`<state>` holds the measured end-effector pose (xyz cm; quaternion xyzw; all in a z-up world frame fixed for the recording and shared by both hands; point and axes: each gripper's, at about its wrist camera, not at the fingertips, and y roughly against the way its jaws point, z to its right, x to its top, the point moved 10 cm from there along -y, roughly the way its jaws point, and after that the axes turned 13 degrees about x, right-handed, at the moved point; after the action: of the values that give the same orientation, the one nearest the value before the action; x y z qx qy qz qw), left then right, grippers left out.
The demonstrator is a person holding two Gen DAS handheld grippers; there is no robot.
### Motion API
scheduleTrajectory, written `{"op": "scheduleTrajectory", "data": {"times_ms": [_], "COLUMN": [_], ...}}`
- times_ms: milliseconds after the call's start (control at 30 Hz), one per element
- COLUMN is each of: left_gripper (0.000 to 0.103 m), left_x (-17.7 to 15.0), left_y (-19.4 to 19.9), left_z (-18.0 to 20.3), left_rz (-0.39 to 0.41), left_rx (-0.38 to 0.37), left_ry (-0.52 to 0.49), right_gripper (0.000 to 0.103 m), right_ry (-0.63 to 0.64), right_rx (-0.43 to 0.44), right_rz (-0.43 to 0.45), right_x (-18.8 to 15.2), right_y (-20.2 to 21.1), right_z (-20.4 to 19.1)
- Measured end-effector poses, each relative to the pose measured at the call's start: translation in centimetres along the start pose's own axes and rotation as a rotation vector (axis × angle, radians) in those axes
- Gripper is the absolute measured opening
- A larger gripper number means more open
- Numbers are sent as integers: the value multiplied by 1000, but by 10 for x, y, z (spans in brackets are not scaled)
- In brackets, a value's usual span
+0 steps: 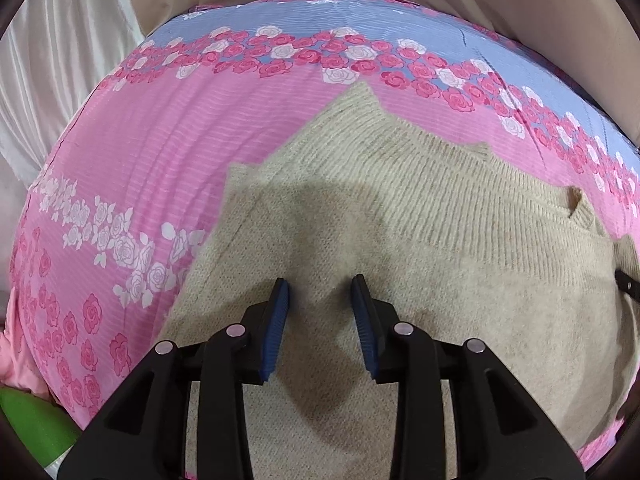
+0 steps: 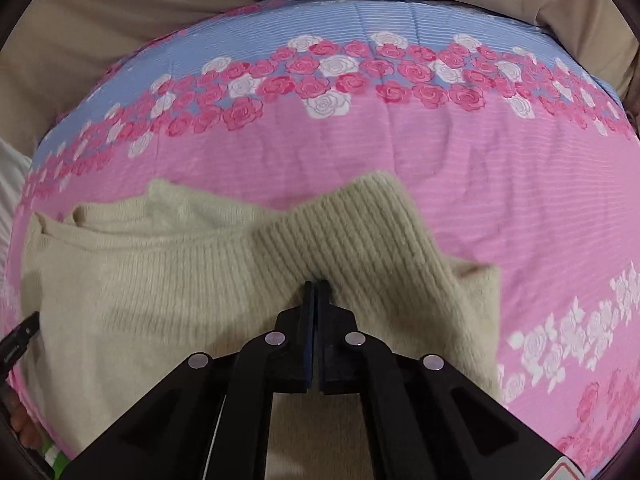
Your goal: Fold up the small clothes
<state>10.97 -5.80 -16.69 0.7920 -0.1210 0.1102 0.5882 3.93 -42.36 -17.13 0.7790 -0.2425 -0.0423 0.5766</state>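
Two grippers stand over the beige sweater point(image 1: 400, 240): the left gripper point(image 1: 320, 288) parted and empty, the right gripper point(image 2: 317, 285) clamped on its far ribbed hem point(image 2: 352, 232).

We take this for a home bedroom — below our grippers spreads a pink-and-blue rose-printed quilted bedspread point(image 2: 460, 168), beyond it beige bedding point(image 2: 100, 40).

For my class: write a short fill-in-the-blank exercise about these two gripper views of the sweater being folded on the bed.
1. The beige knitted sweater lies on a pink and blue bedcover printed with ____.
2. The jaws of the right gripper are ____.
3. The pads of the left gripper are coloured ____.

Missing words: roses; shut; blue.
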Motion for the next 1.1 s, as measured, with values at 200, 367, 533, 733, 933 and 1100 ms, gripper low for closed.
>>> {"op": "scheduleTrajectory", "data": {"times_ms": [200,367,533,733,933,1100], "left_gripper": [40,61,61,43,12,12], "left_x": [-3,-18,-26,-24,-14,15], "left_y": [13,-1,-30,-28,3,92], "left_z": [-35,-90,-87,-69,-59,-37], "left_rz": [-35,-137,-226,-213,-187,-62], "left_rx": [-126,-270,-289,-308,-432,-595], "left_ry": [166,420,423,402,404,339], "right_gripper": [12,12,12,11,11,11], "right_ry": [79,208,250,271,300,282], "right_rx": [154,216,197,117,90,143], "right_rz": [62,-49,-151,-252,-284,-291], "right_x": [-13,-47,-41,-50,-50,-45], "right_y": [45,30,-4,-49,-53,-54], "right_z": [-74,-145,-172,-170,-172,-168]}}
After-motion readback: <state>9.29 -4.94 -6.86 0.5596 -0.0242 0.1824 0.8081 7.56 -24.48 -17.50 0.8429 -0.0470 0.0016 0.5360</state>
